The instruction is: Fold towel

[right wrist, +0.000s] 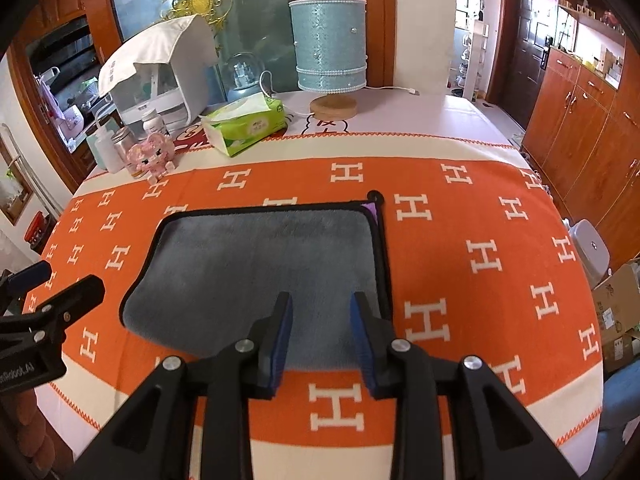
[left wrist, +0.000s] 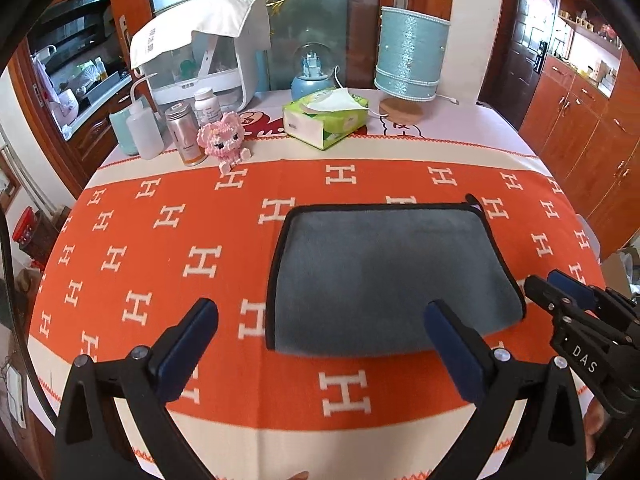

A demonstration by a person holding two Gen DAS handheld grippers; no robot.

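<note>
On the orange H-patterned tablecloth (left wrist: 160, 248) lies the grey towel (left wrist: 384, 276), folded flat, black-trimmed, hanging loop at its far right corner. Left gripper (left wrist: 320, 340) hovers just short of the towel's near edge, jaws spread wide, holding nothing. Right gripper (right wrist: 320, 336) hangs over the towel's near right part, jaws parted a moderate gap, nothing between the pads; contact with the cloth cannot be told. Beyond the towel: green tissue pack (left wrist: 324, 118), blue lamp (left wrist: 410, 56), pink toy figure (left wrist: 222, 142).
</note>
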